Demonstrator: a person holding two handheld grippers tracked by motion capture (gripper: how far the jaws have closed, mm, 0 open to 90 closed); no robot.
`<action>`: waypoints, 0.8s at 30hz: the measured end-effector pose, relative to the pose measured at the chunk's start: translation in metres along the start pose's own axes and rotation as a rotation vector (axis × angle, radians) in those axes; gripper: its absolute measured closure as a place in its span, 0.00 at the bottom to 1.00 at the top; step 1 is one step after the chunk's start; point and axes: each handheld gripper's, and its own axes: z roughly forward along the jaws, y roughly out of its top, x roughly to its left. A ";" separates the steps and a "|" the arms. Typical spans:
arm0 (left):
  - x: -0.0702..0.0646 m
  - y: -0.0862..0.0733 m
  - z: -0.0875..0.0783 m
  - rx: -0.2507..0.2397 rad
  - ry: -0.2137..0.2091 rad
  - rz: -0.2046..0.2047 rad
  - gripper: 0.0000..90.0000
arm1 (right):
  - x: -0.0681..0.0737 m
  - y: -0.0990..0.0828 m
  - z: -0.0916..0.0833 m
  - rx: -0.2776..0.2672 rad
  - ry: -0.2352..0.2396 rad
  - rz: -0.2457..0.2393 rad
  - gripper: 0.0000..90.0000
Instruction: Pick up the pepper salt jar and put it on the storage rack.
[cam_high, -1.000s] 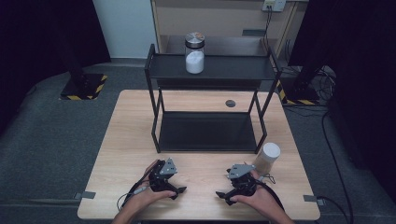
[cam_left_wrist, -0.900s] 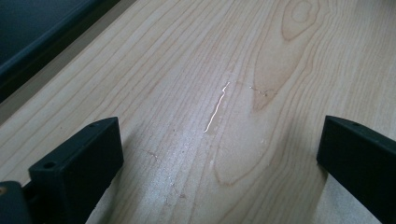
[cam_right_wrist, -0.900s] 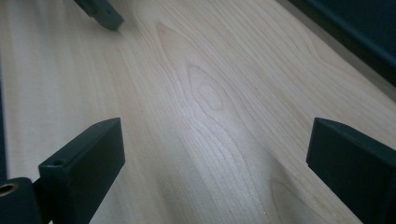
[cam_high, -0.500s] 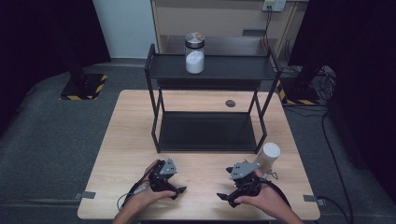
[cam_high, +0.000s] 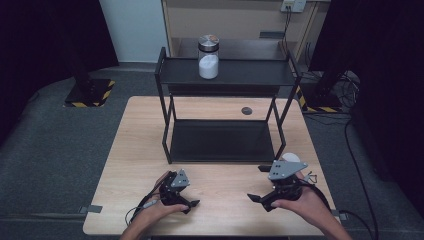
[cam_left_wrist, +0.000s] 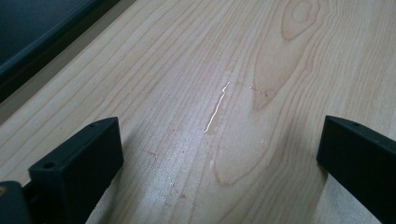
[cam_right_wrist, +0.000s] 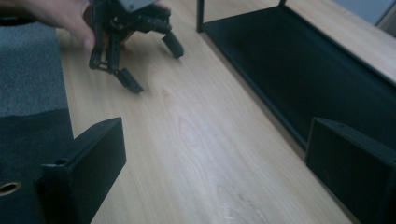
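Note:
My left gripper (cam_high: 192, 194) rests on the wooden table (cam_high: 140, 150) near its front edge, held by a hand. Its jaws are open and point right, with bare wood between them in the left gripper view (cam_left_wrist: 219, 158). Held above the table at the front right, my right gripper (cam_high: 255, 183) is open and points left, nothing between its jaws (cam_right_wrist: 217, 168). The right gripper view looks along the tabletop to the left gripper (cam_right_wrist: 153, 66) and the hand on it. A glass jar (cam_high: 208, 57) with a metal lid, part full of white powder, stands on the rack's top shelf.
A black two-shelf metal rack (cam_high: 222, 140) stands mid-table; its lower shelf (cam_right_wrist: 299, 70) runs along the right of the right gripper view. A white cylinder (cam_high: 295, 158) stands just behind the right gripper. A small dark disc (cam_high: 246, 110) lies behind the rack.
The right gripper has risen off the table and now covers part of the white cylinder in the high view. The left gripper has stayed put.

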 end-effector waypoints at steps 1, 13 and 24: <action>0.000 0.000 0.000 0.000 0.000 0.000 0.00 | -0.003 0.000 -0.006 -0.009 -0.008 0.004 0.07; 0.000 0.000 0.000 0.000 0.000 0.000 0.00 | -0.024 0.003 -0.045 -0.046 -0.094 0.018 0.07; 0.000 0.000 0.000 -0.001 0.000 -0.001 0.00 | -0.035 -0.004 -0.061 -0.072 -0.133 0.037 0.07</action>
